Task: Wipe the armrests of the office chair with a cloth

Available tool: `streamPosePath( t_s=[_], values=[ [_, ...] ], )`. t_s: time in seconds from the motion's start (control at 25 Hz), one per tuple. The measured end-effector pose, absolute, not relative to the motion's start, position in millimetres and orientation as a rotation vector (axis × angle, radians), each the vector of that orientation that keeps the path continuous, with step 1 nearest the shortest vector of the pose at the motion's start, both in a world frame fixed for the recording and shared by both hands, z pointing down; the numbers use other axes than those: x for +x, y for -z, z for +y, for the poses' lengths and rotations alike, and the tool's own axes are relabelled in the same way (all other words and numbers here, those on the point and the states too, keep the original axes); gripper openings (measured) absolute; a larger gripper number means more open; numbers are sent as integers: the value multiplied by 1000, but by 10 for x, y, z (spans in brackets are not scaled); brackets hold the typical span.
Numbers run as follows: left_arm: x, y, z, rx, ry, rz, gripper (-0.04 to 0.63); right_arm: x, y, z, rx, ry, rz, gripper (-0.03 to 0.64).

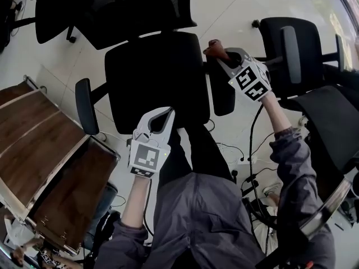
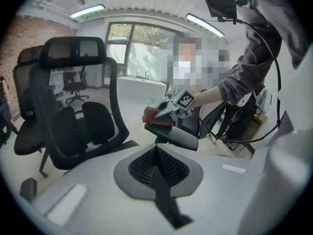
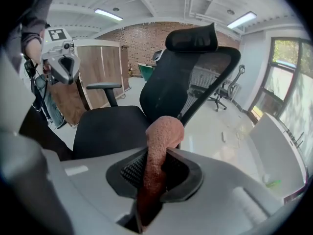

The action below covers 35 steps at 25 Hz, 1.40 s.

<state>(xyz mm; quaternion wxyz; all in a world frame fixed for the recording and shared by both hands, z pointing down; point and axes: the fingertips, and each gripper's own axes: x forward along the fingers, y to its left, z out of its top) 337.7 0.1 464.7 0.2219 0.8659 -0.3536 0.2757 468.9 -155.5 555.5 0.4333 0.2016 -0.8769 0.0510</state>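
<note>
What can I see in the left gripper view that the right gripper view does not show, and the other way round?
Only the left gripper view: the right gripper holding the cloth on an armrest, and that view's own jaws, shut with nothing between them. Only the right gripper view: the cloth clamped between the right jaws, the left gripper, the other armrest and a brick wall. Both: the chair's headrest.

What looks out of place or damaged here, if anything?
Nothing stands out. The chair stands upright and looks whole. The cloth is clamped in the right hand-held gripper at one armrest, and the left hand-held gripper is shut and empty above the seat.
</note>
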Motion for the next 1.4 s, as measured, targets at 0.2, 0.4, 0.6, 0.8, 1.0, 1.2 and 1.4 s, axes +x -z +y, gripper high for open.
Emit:
streamPosePath(
  t_s=[0.2,0.4,0.6,0.8,1.0,1.2,1.4],
  values=[
    [3469,-4633,-52,2400,-749,-959,15,4661,-5604,-1613,505,-149,-2186,55],
    [3519,-4603,-82,2426,-733,-932,15,4617,-5501,-1115,473,-168,-2210,55],
    [3612,-4591,-77,2450,-728,-890,15,4609,-5395,-350,409,-242,-2227,55],
    [3694,-4580,-39,2468,-725,-863,15,4649,-5255,277,375,-333,-2236,55],
    [3793,-4561,-4,2477,-719,-846,15,4821,-5223,436,371,-354,-2220,55],
    [3814,-4523,-13,2483,-714,-862,15,4913,-5235,-197,466,-287,-2242,55],
    [3815,-4553,48,2470,-721,-853,15,5105,-5328,-943,619,-277,-2229,55]
  ],
)
